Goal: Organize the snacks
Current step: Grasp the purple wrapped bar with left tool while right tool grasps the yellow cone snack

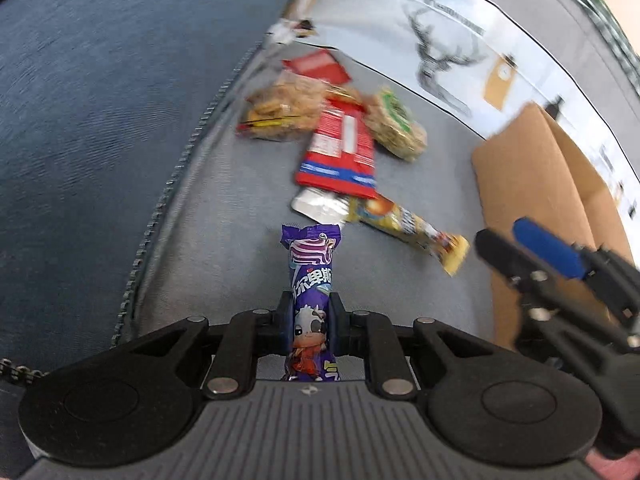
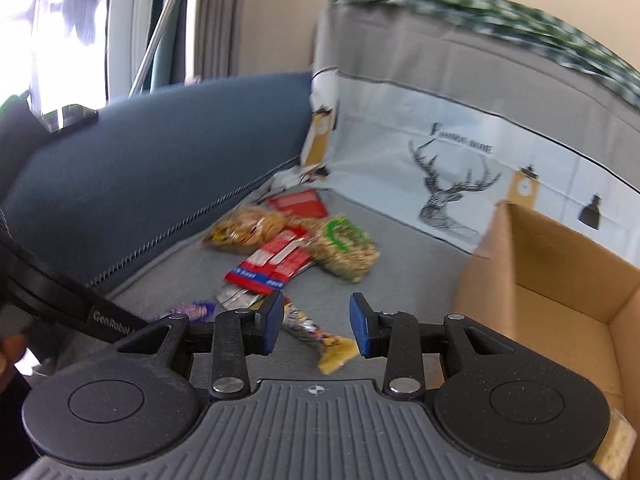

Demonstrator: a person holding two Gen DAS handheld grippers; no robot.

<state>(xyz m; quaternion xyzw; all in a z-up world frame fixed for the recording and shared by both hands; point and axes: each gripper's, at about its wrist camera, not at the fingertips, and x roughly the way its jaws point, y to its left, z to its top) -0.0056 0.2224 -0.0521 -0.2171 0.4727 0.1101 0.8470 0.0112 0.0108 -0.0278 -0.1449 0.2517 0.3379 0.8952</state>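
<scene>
- Left gripper (image 1: 311, 320): jaws closed tight on a purple snack bar (image 1: 311, 280), which sticks out toward 12 o'clock between the pads.
- Left gripper pose: body level, both linkage arms drawn inward, symmetric about the centre line.
- Right gripper (image 2: 312, 330): jaws apart, with a wide gap between the blue pads (image 2: 273, 322); nothing is held.
- Right gripper as seen from the left wrist camera: at 3 o'clock, fingers pointing toward 10 o'clock, tilted.
- A person's hand shows partly at 9 o'clock in the right wrist view; its grip cannot be made out.
</scene>
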